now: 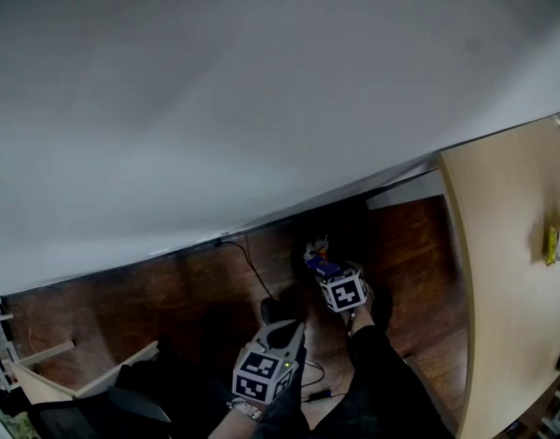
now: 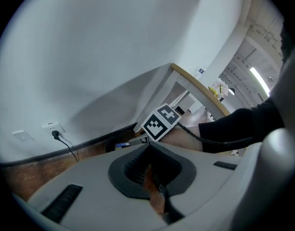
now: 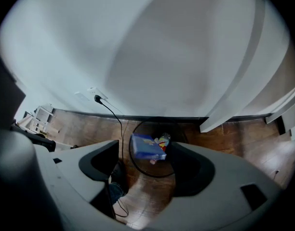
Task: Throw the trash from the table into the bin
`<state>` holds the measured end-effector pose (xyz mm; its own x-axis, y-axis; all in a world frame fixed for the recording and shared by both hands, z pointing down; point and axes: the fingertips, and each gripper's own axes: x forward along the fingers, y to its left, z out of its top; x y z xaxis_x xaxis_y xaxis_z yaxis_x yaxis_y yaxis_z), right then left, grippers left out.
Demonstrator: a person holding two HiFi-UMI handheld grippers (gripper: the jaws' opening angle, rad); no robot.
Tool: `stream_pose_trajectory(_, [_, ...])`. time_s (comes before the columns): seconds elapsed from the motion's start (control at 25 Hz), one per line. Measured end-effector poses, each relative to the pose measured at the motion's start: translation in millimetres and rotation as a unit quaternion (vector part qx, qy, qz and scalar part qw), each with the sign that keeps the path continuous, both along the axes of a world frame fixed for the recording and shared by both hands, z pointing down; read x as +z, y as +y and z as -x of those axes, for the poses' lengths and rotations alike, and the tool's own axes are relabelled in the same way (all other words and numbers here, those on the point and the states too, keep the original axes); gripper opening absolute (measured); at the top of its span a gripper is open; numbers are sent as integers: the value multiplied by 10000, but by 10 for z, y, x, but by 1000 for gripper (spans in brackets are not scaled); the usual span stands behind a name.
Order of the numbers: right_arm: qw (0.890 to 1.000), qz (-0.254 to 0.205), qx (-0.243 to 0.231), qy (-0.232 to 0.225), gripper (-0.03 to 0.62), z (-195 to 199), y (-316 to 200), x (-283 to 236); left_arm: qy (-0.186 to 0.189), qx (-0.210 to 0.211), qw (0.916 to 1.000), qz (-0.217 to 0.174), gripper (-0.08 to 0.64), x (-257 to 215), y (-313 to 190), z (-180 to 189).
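Right gripper view is showing the right tool [image 3: 145,159] pointing down, jaws wide and gripping nothing, held directly over the bin [image 3: 154,176] so the blue packet [image 3: 148,147] below its jaws is likely ending up inside, while the left tool [image 2: 150,172] is idling nearly closed beside it.

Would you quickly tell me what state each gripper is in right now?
Left gripper: closed, nothing visibly held.
Right gripper: open, empty; blue rectangular packet shows below it, inside the round black bin rim.
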<state>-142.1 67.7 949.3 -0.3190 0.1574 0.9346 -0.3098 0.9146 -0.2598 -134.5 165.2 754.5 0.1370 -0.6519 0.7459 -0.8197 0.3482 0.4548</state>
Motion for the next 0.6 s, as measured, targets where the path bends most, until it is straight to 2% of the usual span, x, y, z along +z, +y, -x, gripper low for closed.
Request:
stream_pose_trajectory(0.16, [9998, 70, -48, -199, 348, 49, 88, -151, -19, 47, 10000, 1, 5, -14, -3, -37])
stream_pose_trajectory(0.32, [9994, 106, -92, -320, 348, -69, 150, -391, -15, -19, 10000, -47, 5, -125, -63, -68])
stream_pose_trajectory(0.44, [9991, 53, -55, -415, 347, -220, 126, -697, -28, -5, 9999, -109, 5, -275, -122, -111])
stream_pose_trajectory(0.6, [9968, -21, 50, -803, 347, -365, 25, -1306, -152, 66, 9995, -252, 5, -555, -219, -157])
